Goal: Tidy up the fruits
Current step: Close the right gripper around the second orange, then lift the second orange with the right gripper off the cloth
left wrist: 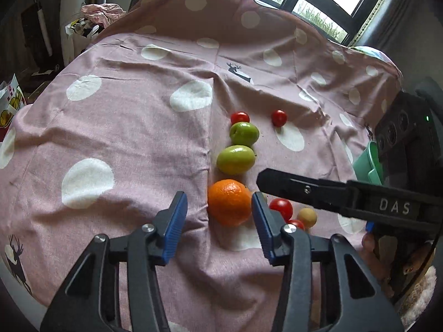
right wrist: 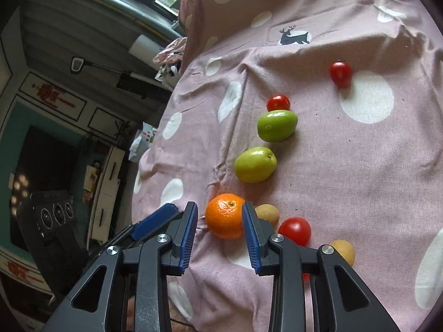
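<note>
The orange lies on the pink, white-dotted cloth, just ahead of the left gripper, nearer its right blue pad than the left one; the jaws stand part-way open with a clear gap on the left side and grip nothing. In the right wrist view the right gripper also stands part-way open, the orange just beyond its tips and close against the right pad; whether that pad touches the fruit cannot be told. Beyond the orange, two green jujubes and a cherry tomato run in a line away from the grippers, another cherry tomato apart to the right. Beside the orange lie a cherry tomato and a small tan fruit. A mint-green container shows at the cloth's right edge, its contents hidden.
</note>
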Motion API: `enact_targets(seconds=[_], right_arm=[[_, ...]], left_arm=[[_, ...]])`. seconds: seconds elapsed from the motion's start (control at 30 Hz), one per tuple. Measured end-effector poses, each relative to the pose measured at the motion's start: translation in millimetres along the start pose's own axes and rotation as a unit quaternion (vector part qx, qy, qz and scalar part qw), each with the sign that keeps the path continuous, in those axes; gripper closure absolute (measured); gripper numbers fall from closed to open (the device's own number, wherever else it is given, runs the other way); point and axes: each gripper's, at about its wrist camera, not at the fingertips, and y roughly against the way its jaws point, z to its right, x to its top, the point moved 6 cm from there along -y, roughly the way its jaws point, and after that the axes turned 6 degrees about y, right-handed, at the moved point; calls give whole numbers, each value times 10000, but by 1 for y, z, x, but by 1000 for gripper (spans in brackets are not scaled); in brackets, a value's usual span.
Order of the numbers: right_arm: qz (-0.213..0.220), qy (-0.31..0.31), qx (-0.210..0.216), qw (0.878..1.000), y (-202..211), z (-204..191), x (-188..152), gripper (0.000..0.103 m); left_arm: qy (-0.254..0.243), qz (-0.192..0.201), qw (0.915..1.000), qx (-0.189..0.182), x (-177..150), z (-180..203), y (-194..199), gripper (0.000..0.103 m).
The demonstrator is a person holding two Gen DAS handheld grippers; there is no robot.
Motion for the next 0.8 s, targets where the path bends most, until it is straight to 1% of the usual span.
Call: enact_targets(seconds=[0.07,0.13,0.2,0.27,0.33,0.43,0.5,0.57,0.67,0.8], right_arm=[[-83,109,-75,9999,-7,0,5,69],[-180,142,-131,9997,-14,3,5,69],[-323,139,-148,9993,-23,7,4,69],[-390,140,-163,9990,-28,10,3,68],[-383,175,-159,9990,-30,10,3,64],[-400,287,-165,9987,-34,7,3,63],[-471,315,-124,9983,-38,5,1,62],[-553,376,-160,9976,-42,4,-1,59],[-521,492,-166,9973,-43,3,-4,59],[-493,429,-75,9978,-40,2,-6,58]], left_arm=[[-178,-102,9998,57,-7,6,-4,57],[-297,-125,9994,87,-11,9,-5,57],[-407,-134,9988,242,-15,10,-8,57],[-412,-233,9984,299,-19,9,-13,56],[-432,-245,9981,362,-21,9,-17,57],[-366,-274,9982,390,-21,9,-20,57],[-311,-291,9983,390,-21,8,-22,57],[-277,-289,9984,407,-21,9,-23,57],[-266,-253,9984,434,-19,9,-25,57],[-217,-225,9985,450,-18,10,-25,55]])
